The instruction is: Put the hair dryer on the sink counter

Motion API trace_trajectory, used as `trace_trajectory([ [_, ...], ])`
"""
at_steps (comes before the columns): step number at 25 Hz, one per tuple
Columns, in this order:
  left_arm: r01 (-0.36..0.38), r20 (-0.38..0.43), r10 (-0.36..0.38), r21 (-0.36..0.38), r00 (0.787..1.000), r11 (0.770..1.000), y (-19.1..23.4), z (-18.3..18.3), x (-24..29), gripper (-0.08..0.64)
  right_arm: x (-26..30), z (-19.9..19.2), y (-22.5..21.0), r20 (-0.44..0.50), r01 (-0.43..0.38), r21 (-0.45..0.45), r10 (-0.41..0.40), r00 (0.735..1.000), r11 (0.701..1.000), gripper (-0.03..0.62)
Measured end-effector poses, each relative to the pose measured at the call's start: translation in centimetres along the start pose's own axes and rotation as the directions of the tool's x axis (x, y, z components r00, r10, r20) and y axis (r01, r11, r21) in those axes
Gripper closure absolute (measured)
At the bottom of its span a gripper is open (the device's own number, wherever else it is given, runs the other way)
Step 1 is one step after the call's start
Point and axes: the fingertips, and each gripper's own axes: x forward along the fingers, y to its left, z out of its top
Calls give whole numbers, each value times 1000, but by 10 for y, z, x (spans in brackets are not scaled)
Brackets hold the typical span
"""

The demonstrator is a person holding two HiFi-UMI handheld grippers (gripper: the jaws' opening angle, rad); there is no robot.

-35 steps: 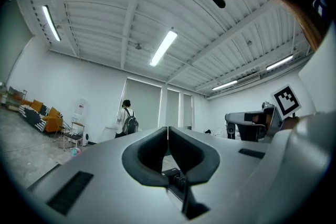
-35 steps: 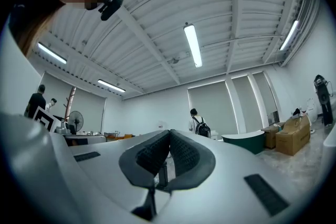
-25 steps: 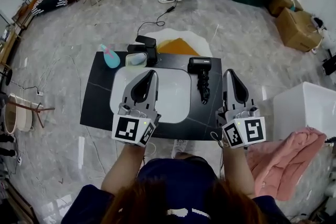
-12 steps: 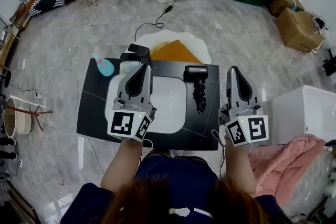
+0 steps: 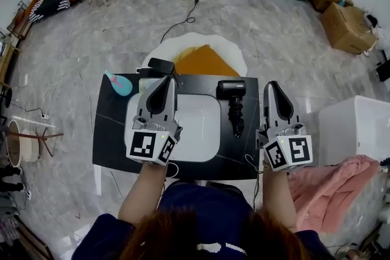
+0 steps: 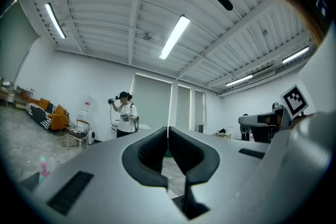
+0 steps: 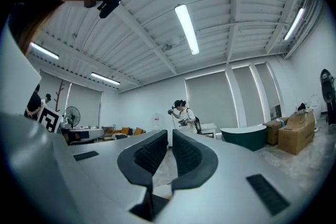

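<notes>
Hair dryer lies on the tabletop. Left claw is pinched shut; right claw is just cracking open, nothing between.

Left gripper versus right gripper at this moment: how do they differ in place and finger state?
The left gripper hangs above the white basin; the right gripper hangs at the black counter's right edge. The left gripper's fingers meet at the tips; the right gripper's fingers show a narrow slit, having just been opening. Shared: nothing between the fingers; both point away from the person.
</notes>
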Motion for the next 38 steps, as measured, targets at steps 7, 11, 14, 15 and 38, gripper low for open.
trace_trajectory([
  [7, -12, -67, 9, -31, 998, 999, 18, -46, 14, 537, 22, -79, -18, -202, 38, 35, -30, 979, 999, 506],
  [11, -14, -105, 9, -49, 994, 999, 25, -71, 16, 537, 29, -138, -27, -327, 62, 55, -41, 944, 997, 474],
  [14, -14, -128, 6, -59, 992, 998, 28, -87, 17, 537, 30, -186, -34, -435, 81, 58, -48, 899, 995, 433],
  [15, -14, -136, 5, -62, 991, 998, 29, -91, 17, 537, 31, -203, -36, -471, 87, 61, -48, 881, 994, 416],
  [38, -14, -222, -1, -66, 975, 998, 42, -134, 16, 537, 43, -392, -37, -822, 116, 62, -15, 569, 991, 271],
])
